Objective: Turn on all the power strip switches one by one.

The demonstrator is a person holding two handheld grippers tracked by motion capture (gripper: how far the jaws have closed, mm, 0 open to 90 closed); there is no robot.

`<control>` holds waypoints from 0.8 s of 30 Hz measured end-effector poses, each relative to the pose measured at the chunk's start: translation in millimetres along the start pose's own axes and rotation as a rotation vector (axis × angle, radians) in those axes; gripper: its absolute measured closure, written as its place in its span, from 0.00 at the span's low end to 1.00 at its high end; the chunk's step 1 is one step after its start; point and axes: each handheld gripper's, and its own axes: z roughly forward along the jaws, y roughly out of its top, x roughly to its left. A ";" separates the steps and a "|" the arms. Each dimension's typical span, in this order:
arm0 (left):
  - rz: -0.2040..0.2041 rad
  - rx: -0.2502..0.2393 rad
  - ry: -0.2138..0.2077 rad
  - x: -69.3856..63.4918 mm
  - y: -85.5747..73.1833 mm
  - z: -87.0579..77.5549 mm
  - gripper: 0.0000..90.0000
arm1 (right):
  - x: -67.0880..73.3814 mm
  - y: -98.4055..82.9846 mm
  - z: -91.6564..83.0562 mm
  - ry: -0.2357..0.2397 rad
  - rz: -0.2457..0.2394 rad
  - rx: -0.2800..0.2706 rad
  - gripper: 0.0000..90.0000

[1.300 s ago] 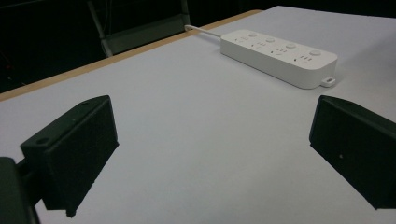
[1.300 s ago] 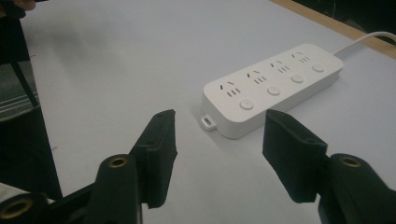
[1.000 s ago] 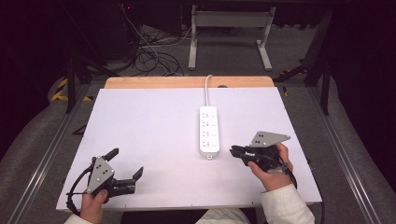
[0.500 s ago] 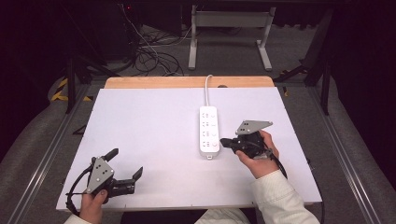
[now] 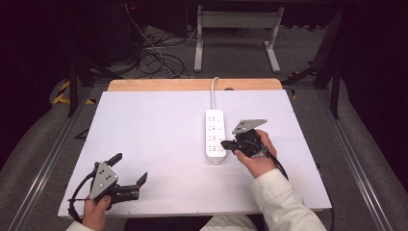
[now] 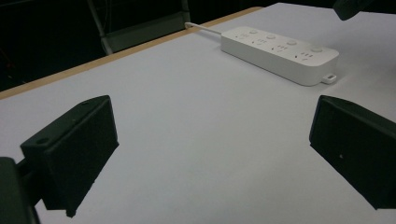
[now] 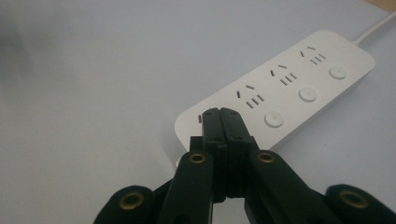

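Long white plastic power strip (image 5: 215,136) with four socket groups and four round buttons, lying flat right of centre on the white table top (image 5: 144,130), its white cord (image 5: 214,91) running off toward the far wooden edge (image 5: 192,84). Right gripper (image 5: 227,144), black, two-jawed, jaws clenched tight with nothing between them, tips poised over the near end of the strip, seemingly just above the nearest button; in the right gripper view the closed tips (image 7: 220,114) cover that end, with the next round button (image 7: 273,119) just beside them. Contact with the strip not certain from these views.

Judged step: lining up closed tips to press a switch button. Next move likely calls for a short, straight push down onto the button, centred, without nudging the strip sideways.

Left gripper (image 5: 129,173), released, jaws spread wide, resting low near the front left corner, well apart from the strip (image 6: 280,53).

No brand, label or readable writing anywhere on the strip.
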 end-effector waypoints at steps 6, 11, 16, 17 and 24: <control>-0.001 0.000 0.000 0.0 -0.1 0.3 0.02 | -3.6 0.2 11.9 -0.007 -0.004 0.039 1.00; 0.006 0.003 0.001 0.3 -0.2 0.6 0.02 | -6.8 -0.6 19.8 -0.015 0.000 0.065 1.00; 0.003 0.006 -0.004 0.2 -0.4 1.0 0.02 | -8.4 -1.3 27.3 -0.015 -0.003 0.093 1.00; 0.003 0.007 -0.005 0.1 -0.4 1.1 0.02 | -8.6 -1.2 28.5 -0.019 -0.001 0.100 1.00; 0.010 0.010 -0.006 -0.3 -0.4 1.6 0.02 | -11.6 -2.1 35.3 -0.024 0.003 0.124 1.00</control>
